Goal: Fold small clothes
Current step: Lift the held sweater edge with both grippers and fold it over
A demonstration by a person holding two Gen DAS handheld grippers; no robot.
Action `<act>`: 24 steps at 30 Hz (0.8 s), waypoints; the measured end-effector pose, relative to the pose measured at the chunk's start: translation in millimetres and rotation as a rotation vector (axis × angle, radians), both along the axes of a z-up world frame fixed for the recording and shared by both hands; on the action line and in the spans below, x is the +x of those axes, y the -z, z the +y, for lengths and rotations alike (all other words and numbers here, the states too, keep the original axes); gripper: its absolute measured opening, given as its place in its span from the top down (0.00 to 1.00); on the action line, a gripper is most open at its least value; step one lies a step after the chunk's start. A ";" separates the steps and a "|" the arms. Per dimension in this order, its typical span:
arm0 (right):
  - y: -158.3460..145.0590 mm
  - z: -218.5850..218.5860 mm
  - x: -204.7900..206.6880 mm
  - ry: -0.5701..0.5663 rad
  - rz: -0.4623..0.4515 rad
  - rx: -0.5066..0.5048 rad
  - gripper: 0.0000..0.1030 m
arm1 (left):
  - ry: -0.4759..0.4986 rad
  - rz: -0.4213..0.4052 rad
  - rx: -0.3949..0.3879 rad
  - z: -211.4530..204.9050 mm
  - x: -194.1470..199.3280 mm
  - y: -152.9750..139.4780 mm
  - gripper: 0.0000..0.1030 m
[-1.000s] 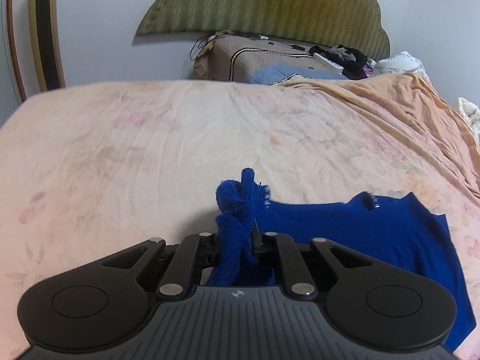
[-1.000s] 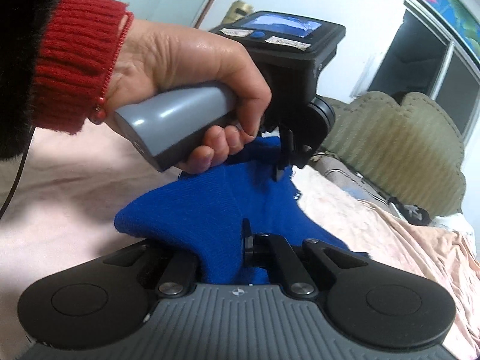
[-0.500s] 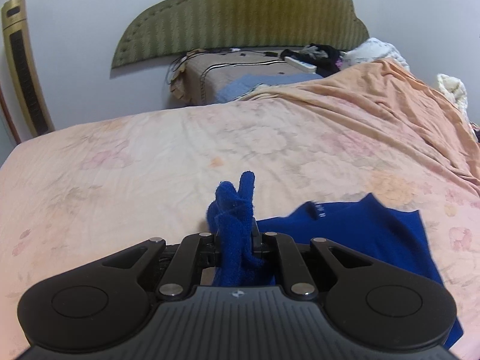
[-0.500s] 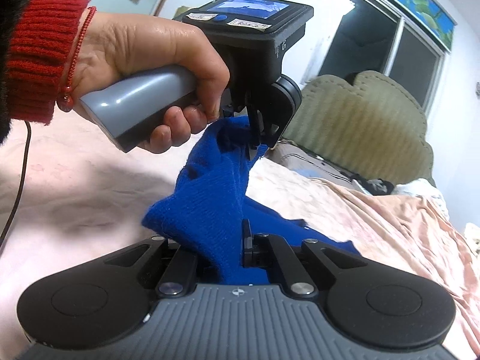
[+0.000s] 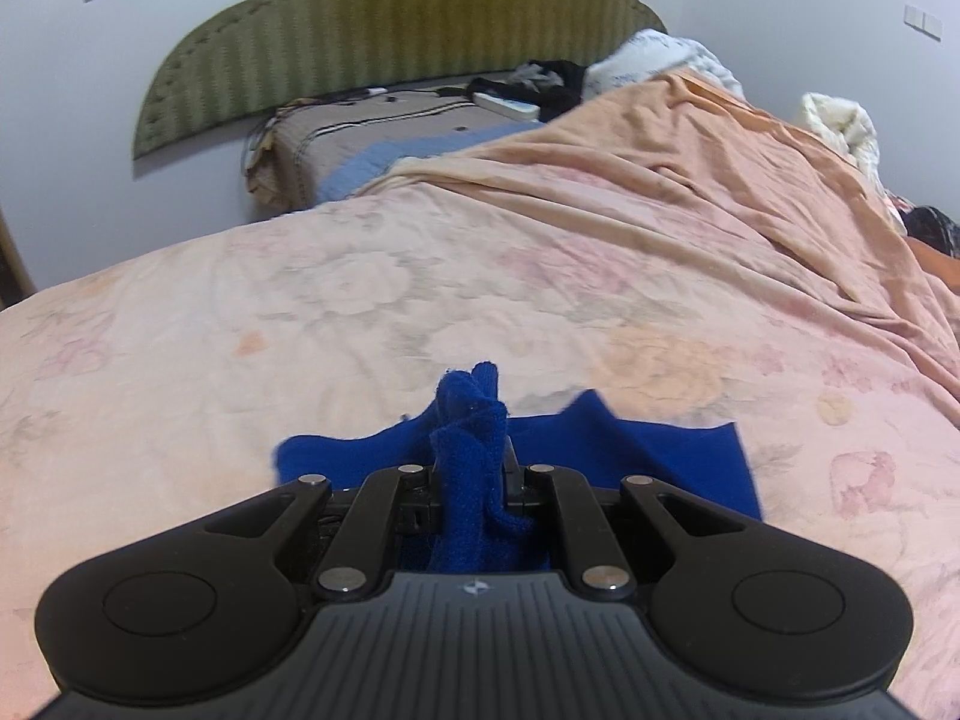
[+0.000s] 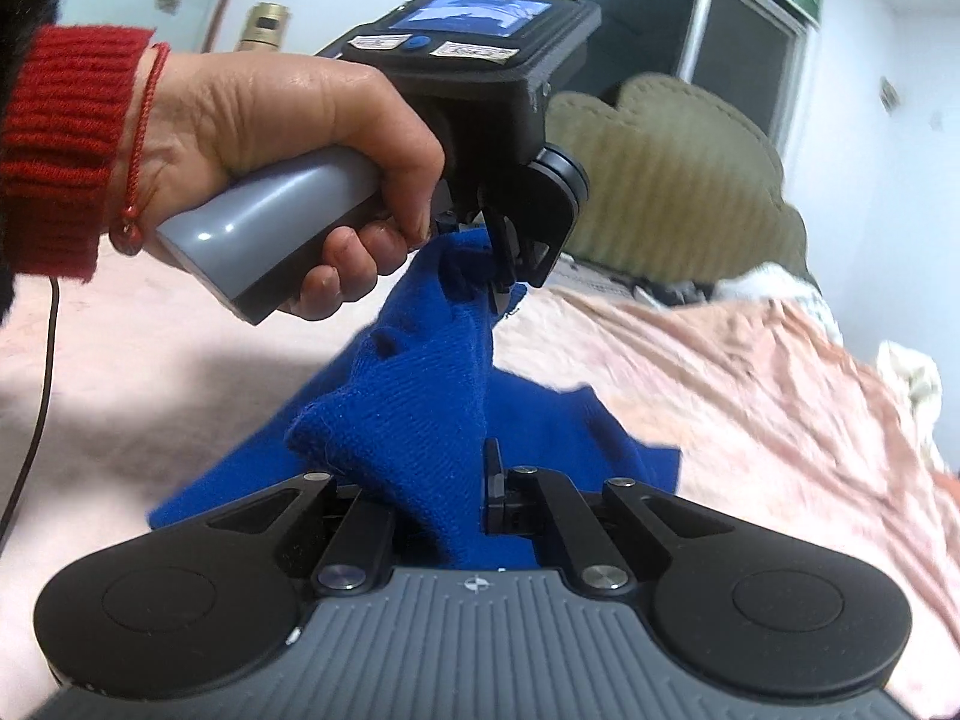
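While both jaws press in on blue knit, the left hand-held gripper (image 5: 474, 480) holds a bunched fold of the garment (image 5: 672, 456) between nearly closed fingers, a small tuft poking up past the tips. In the right wrist view the same left hand-held gripper (image 6: 501, 276) hangs above the bed (image 5: 420, 276) in the left hand (image 6: 282, 138), its tips pinching the top of the cloth and pointing down.

The right hand-held gripper (image 6: 444, 486) is also clamped on the garment at a narrow gap: its right finger (image 6: 493, 474) stands against the knit, while the left finger is hidden under the fabric.

Between the two grips the garment (image 6: 414, 396) runs as a taut, raised ridge, its long axis slanting from the right hand-held gripper, low and near, up and away to the left one. The rest of it lies flat on the bed, spread toward the right of both views, with a straight edge and a corner showing there.

The bed wears a pale pink floral sheet, with an orange cover (image 5: 720, 180) rumpled on the far right. Beyond it are a green headboard (image 5: 384, 30) on the wall and a brown pillow (image 5: 360, 138) at the head.
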State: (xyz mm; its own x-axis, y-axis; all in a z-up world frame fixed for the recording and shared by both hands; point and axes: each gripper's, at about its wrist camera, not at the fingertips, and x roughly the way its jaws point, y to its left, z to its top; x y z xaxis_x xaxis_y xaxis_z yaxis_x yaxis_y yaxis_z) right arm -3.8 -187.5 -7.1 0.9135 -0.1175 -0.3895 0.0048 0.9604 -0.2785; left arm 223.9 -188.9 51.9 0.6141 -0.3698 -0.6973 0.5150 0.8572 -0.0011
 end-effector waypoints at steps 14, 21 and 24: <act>14.5 -72.9 5.5 0.098 0.053 0.220 0.95 | 0.074 0.001 0.042 -75.1 -7.2 22.5 0.89; 26.0 -97.3 6.9 0.118 0.112 0.403 0.95 | 0.070 0.051 0.039 -87.4 -1.6 42.6 0.89; 29.7 -105.8 9.4 0.125 0.132 0.466 0.94 | 0.070 0.052 0.043 -89.8 -2.2 42.4 0.88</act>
